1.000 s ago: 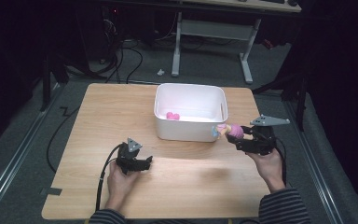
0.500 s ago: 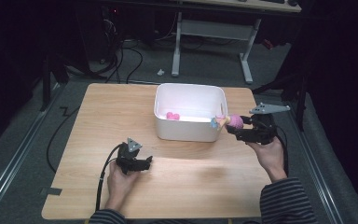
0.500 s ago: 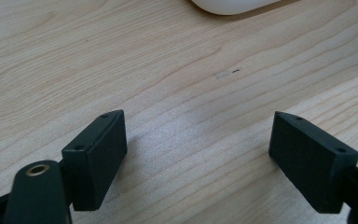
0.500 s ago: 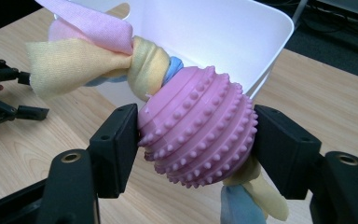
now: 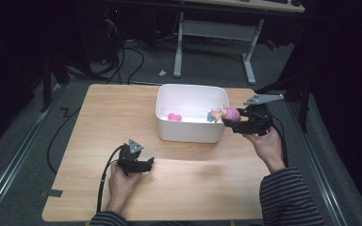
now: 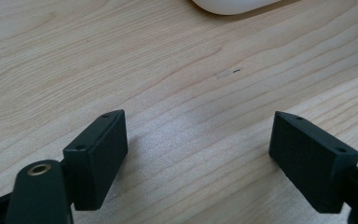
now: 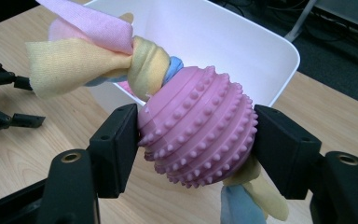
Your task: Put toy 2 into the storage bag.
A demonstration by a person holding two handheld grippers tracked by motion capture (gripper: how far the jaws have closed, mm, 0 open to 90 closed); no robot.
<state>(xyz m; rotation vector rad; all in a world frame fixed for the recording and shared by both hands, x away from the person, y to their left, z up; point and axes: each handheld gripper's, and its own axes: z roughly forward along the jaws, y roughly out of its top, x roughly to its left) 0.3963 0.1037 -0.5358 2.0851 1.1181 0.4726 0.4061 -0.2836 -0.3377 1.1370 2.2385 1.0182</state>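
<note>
Right tongs clamp ball toy at bin rim | pink thing inside — perhaps another toy | left tongs agape, empty

White bin cut by top edge (left gripper view); pink item inside indistinct

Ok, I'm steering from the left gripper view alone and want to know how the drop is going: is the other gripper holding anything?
Observer: Yes. The right gripper is shut on a pink knobbly ball with knotted cloth strips through it.
Operator: Where is it relative to the tub?
Observer: In the high view the toy sits at the right rim of the white tub, its cloth end over the inside.
Operator: Anything already in the tub?
Observer: One small pink thing lies on the tub floor, toward its left side.
</note>
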